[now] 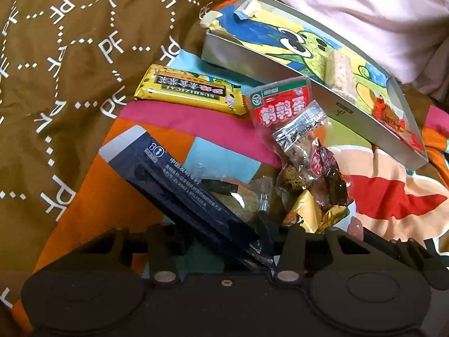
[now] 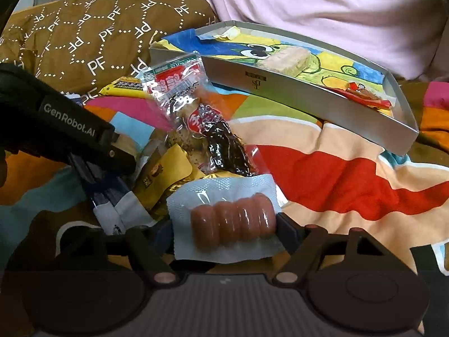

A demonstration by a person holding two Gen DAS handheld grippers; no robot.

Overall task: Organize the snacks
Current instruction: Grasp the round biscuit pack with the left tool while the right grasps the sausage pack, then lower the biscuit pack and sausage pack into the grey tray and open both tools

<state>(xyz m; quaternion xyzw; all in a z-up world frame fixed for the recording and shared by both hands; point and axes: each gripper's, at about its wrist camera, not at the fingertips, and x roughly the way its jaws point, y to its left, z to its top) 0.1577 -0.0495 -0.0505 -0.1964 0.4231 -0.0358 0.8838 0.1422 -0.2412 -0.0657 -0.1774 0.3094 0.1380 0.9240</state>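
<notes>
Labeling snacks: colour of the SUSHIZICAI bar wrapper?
Yellow wrapper, dark label panel; clearest in left wrist view.

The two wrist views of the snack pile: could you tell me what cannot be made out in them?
- Left wrist view: the left gripper fingertips are hidden by the dark blue packet, so the grip is unclear.
- Right wrist view: the right gripper left finger is hidden behind the sausage pack; contact unclear.
- Both views: the print on the tray wall is too small to read.
- Snacks under the pile are hidden.

Dark blue packet [image 1: 179, 185] near end hid behind left gripper body; sausage pack [image 2: 233, 221] lower edge cut by right gripper; packet small print was unreadable.
</notes>
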